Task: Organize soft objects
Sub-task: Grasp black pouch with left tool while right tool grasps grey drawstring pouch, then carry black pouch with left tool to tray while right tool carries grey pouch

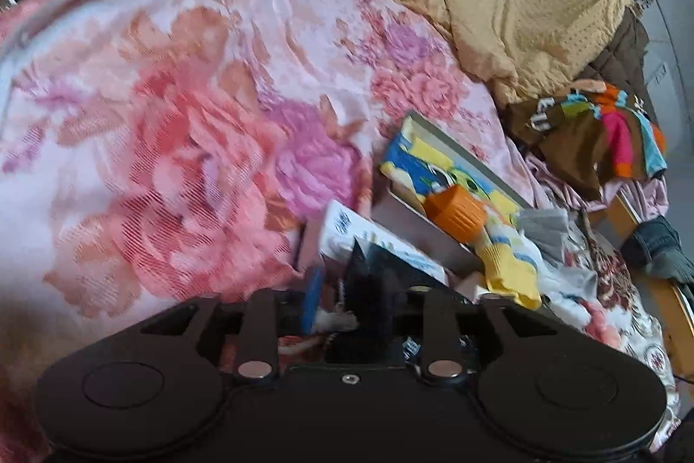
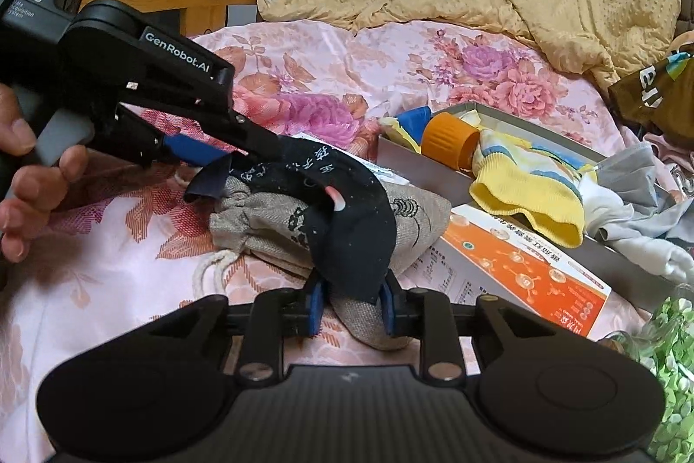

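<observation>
Both grippers are working on one dark navy sock (image 2: 347,220), which is lying draped over a grey drawstring pouch (image 2: 269,220) on the floral bedspread (image 2: 390,72), near the middle of the scene; the right gripper (image 2: 352,311) is pinching the sock's near end, its blue pads partly closed and pressing the fabric from both sides, probably to anchor it; the left gripper (image 2: 225,150), coming in from the left, is standing over the sock's far cuff with its jaws part open, and whether its pads are still gripping the cloth I cannot tell; a hand (image 2: 30,176) is wrapping its handle. Holding both ends is likely letting the person stretch or fold the sock. To the right, a yellow sock (image 2: 527,198) is spilling over the edge of a grey box (image 2: 629,259), seemingly where the soft things are being gathered.
</observation>
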